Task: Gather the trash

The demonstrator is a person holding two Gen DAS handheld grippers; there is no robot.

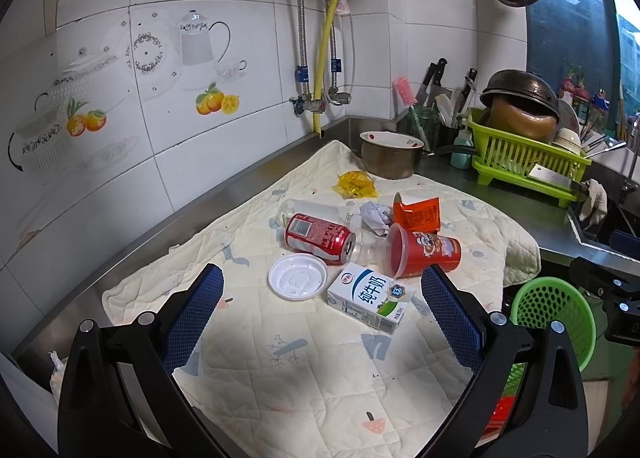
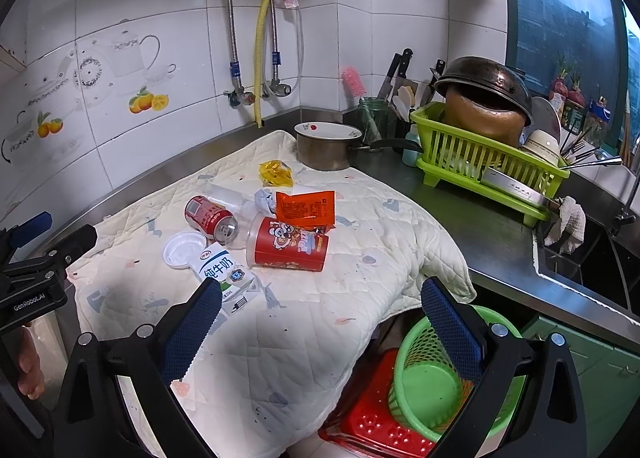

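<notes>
The left claw (image 1: 322, 298) is hanging open above the milk carton (image 1: 370, 297) and white lid (image 1: 297, 276), both lying on the quilted surface (image 1: 280, 370).

Both hand-held grippers, left (image 1: 322, 286) and right (image 2: 321, 298), wide open, empty.

A quilted matt cloth (image 1: 280, 370) covers the brushed steel counter (image 2: 480, 226), bearing a glossy metal can (image 1: 318, 236) and perforated plastic basket (image 2: 432, 374).

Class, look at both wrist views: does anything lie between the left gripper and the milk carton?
Nothing visible does. The left gripper, jaws open, faces the milk carton across bare quilted cloth. The white lid lies just left of the carton, not in the path.
</notes>
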